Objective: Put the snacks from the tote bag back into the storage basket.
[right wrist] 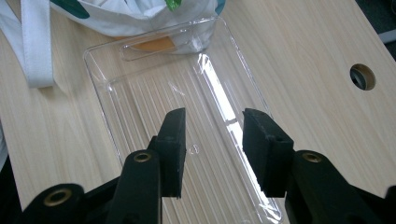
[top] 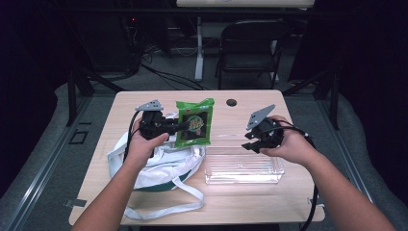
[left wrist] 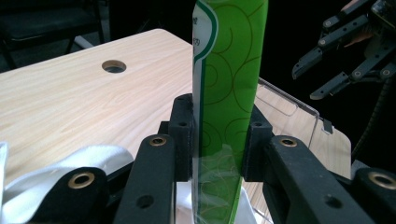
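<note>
We see a light wooden bench [top: 250, 197] with a person's two forearms coming in from below, each hand holding a claw. The left claw [top: 179, 126] is clamped on a green snack packet [top: 194, 122], its two black jaws pressing the packet's flat sides; in the left gripper view the packet [left wrist: 229, 88] stands upright between them. The packet is held off the bench, above the far edge of a white cloth bag [top: 159, 168] with green trim that lies on the bench's left half, its white straps trailing toward the near edge.

To the right of the bag sits a clear plastic tray [top: 243, 175], rectangular and shallow. In the right gripper view the tray [right wrist: 140, 93] touches the bag [right wrist: 121, 11] at its far end. The right claw [top: 248, 141] hangs over the tray's right end with its jaws spread apart and nothing between them.

A round cable hole [top: 232, 102] lies in the bench's far side, just beyond the packet. A dark folding chair [top: 250, 45] stands behind the bench.
</note>
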Action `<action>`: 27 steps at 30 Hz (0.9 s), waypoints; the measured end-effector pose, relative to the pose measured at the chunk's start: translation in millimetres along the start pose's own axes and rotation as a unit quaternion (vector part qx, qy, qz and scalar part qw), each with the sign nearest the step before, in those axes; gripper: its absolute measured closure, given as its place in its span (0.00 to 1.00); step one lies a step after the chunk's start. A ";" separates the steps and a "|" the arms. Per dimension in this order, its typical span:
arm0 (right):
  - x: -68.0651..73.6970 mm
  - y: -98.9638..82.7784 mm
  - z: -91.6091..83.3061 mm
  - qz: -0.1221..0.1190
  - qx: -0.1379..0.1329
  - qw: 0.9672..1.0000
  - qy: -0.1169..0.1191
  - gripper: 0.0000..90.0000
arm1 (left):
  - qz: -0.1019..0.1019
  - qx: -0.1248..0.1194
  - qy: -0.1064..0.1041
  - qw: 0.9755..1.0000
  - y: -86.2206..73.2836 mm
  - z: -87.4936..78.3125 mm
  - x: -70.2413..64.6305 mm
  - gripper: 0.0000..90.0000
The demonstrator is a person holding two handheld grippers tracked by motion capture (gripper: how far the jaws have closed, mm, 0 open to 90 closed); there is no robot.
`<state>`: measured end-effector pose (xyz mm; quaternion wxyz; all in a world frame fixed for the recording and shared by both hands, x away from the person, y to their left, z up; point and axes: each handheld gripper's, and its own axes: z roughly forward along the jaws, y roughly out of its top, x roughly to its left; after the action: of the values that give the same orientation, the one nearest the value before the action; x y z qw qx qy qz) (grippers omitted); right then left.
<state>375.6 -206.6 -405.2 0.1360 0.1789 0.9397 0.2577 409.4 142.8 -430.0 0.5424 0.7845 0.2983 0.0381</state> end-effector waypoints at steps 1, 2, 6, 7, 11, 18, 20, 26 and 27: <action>-0.8 1.3 -0.2 0.000 0.000 1.000 0.002 0.67 | -0.001 0.001 -0.002 1.000 0.8 1.2 -0.1 0.80; -2.2 3.3 -0.9 -0.005 0.003 1.000 0.003 0.67 | -0.001 -0.001 -0.004 1.000 1.5 2.8 -0.4 0.80; -6.0 10.1 -3.2 -0.008 0.004 1.000 0.007 0.67 | 0.000 0.001 -0.010 1.000 4.5 8.8 -1.4 0.80; -6.9 11.6 -3.8 -0.008 0.004 1.000 0.008 0.66 | -0.001 0.001 -0.011 1.000 5.4 10.5 -1.6 0.80; -13.2 17.2 -6.4 -0.004 0.004 1.000 0.016 0.66 | -0.002 0.000 -0.019 1.000 8.8 18.3 -3.8 0.80; -21.7 26.8 -7.3 -0.002 0.017 1.000 0.024 0.66 | -0.002 0.006 -0.030 1.000 10.5 34.6 -5.7 0.80; -24.1 29.6 -7.2 -0.003 0.022 0.999 0.024 0.66 | -0.001 0.008 -0.032 0.999 10.6 39.2 -6.4 0.80; -33.9 36.8 -8.2 -0.009 0.022 1.000 0.017 0.64 | 0.001 0.012 -0.037 0.999 10.9 50.9 -7.3 0.80; -33.9 36.8 -8.2 -0.009 0.022 1.000 0.017 0.64 | -0.001 0.012 -0.038 0.999 10.9 52.4 -7.6 0.80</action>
<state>413.0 -194.4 -373.2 0.1189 0.1688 0.9489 0.2387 428.0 93.0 -439.9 0.5444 0.7912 0.2785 0.0039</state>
